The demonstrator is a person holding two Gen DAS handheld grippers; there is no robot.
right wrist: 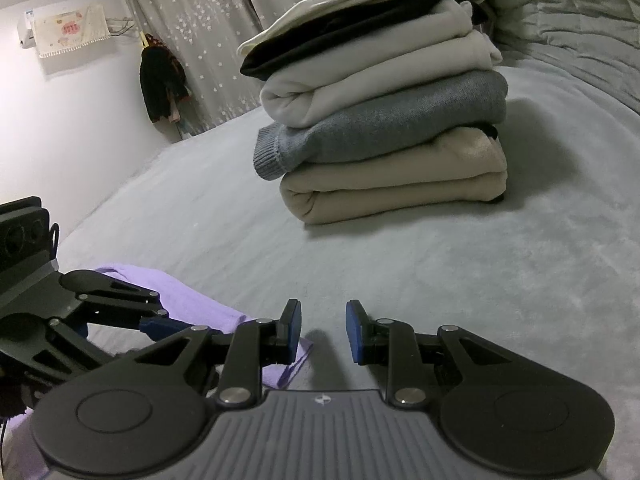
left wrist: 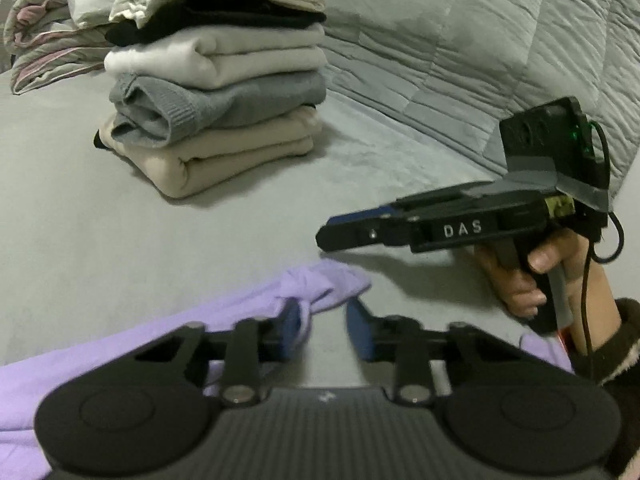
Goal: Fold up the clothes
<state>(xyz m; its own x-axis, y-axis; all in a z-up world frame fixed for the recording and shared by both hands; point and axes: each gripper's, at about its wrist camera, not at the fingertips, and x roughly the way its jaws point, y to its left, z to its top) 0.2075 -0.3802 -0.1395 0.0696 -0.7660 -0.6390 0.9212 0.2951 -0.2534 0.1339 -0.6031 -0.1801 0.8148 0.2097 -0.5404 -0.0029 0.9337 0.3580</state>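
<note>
lilac garment (left wrist: 120,344); beige, grey, white, black stack (left wrist: 216,92); grey bedsheet (left wrist: 100,220).

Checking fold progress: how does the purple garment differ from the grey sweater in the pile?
Purple garment lies loose, bunched at its tip; grey sweater is folded. Purple garment rests directly on the bed; grey sweater sits mid-stack, between a beige garment and a white garment. Purple garment looks thin; grey sweater is thick ribbed knit. Both are clothes on one bed.
</note>
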